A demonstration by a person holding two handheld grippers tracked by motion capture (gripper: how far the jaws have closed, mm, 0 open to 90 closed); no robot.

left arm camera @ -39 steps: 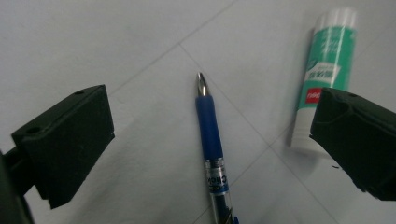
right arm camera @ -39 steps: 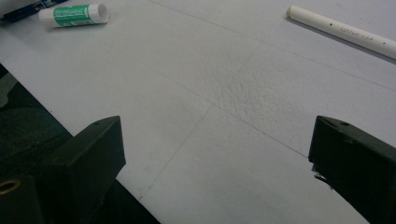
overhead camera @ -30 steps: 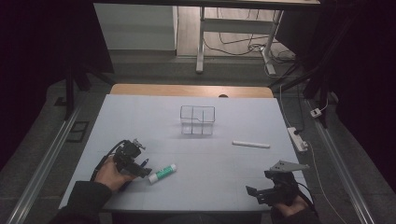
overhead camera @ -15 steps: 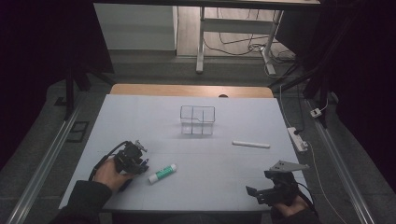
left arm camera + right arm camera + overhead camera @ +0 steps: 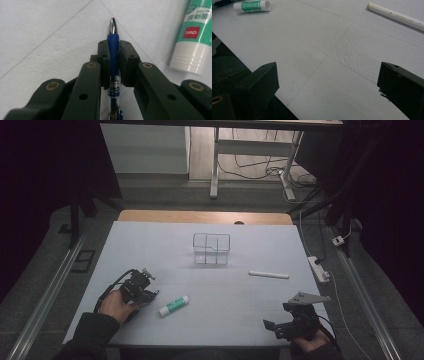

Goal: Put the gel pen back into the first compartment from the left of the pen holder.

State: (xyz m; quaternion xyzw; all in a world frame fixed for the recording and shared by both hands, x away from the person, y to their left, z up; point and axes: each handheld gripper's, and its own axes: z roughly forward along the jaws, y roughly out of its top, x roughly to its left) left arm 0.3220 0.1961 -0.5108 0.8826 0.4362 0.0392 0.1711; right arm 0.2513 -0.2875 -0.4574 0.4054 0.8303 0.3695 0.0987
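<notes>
Desk (image 5: 150, 245): white-covered. Clear compartmented box (image 5: 211, 249) was placed near centre; white tube (image 5: 269, 274) was laid to its right. Glue stick (image 5: 174, 305) was laid just beside the left claw (image 5: 146, 290). Right claw (image 5: 272, 326) was held at the near edge.

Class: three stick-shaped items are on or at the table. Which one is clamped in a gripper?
The blue pen, pinched between the left gripper's jaws. The green-labelled glue stick and the white tube lie free on the table.
</notes>
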